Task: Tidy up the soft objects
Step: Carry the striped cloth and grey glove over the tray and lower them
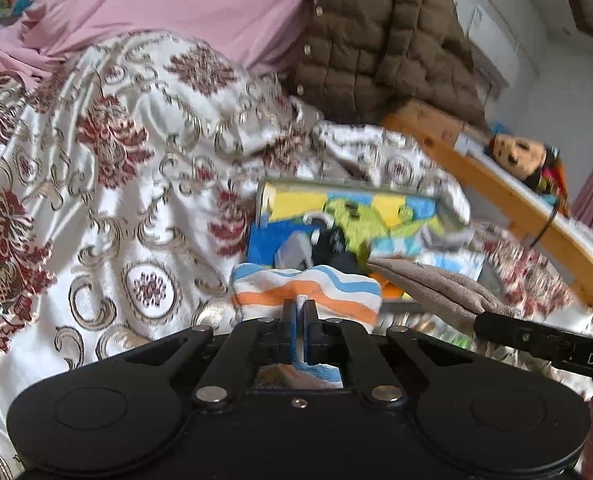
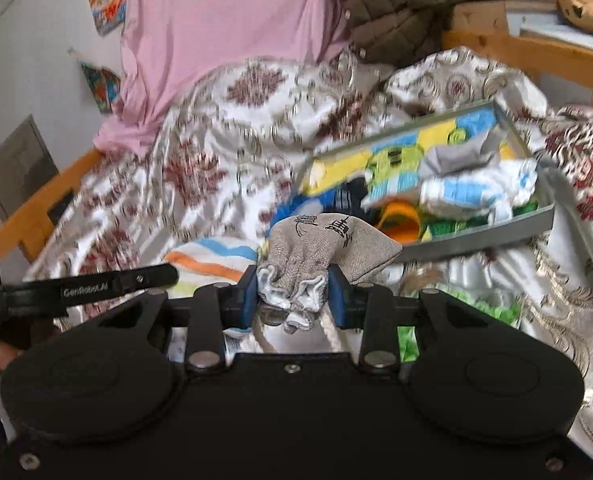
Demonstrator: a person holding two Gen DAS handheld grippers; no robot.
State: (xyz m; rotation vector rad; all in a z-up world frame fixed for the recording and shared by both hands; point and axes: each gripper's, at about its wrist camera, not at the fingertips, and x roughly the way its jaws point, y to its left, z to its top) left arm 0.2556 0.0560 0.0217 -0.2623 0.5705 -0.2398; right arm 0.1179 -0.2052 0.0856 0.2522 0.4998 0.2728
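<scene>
Your right gripper (image 2: 294,286) pinches the grey-beige woven drawstring pouch (image 2: 328,246) just before the grey tray (image 2: 476,236). Only the left view shows your left gripper (image 1: 299,312) pressed together on the striped orange-blue-white towel (image 1: 308,290), beside that tray (image 1: 262,196).

towel (image 1: 308,288) showing white, orange, blue stripes | pouch (image 2: 328,248) showing grey-beige, black print | bedspread (image 1: 108,168) showing white, maroon-gold florals

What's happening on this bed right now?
A person is sorting soft things on a bed with a gripper in each hand. The left gripper is shut on a striped towel. The right gripper is clamped on the gathered mouth of a grey drawstring pouch. Beyond them, a grey tray on the patterned bedspread already holds folded cloths.
</scene>
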